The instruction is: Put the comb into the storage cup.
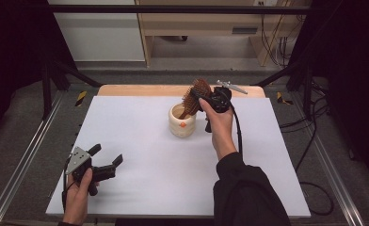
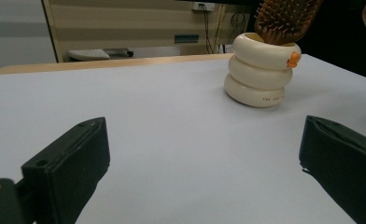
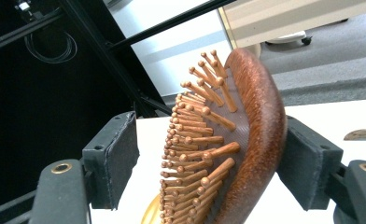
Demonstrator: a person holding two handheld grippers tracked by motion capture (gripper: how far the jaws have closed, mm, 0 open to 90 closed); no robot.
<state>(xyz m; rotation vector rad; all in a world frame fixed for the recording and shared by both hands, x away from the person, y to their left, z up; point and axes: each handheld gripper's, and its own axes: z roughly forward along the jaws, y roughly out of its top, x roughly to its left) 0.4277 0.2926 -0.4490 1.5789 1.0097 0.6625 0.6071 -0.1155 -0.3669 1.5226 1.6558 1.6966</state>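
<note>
Right claw holds hairbrush over faintly-lettered cup.

The hairbrush is reddish-brown wood with lighter orange-tan bristles. The ringed holder is cream with a small orange mark, perhaps a beak. Both claws are black. The surface is white, with a pale wood far edge.

brush handle hidden in cup, head cropped

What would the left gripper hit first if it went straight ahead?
Mostly bare table. The left gripper points just left of the cream cup holding the brush, so it probably passes it.
</note>
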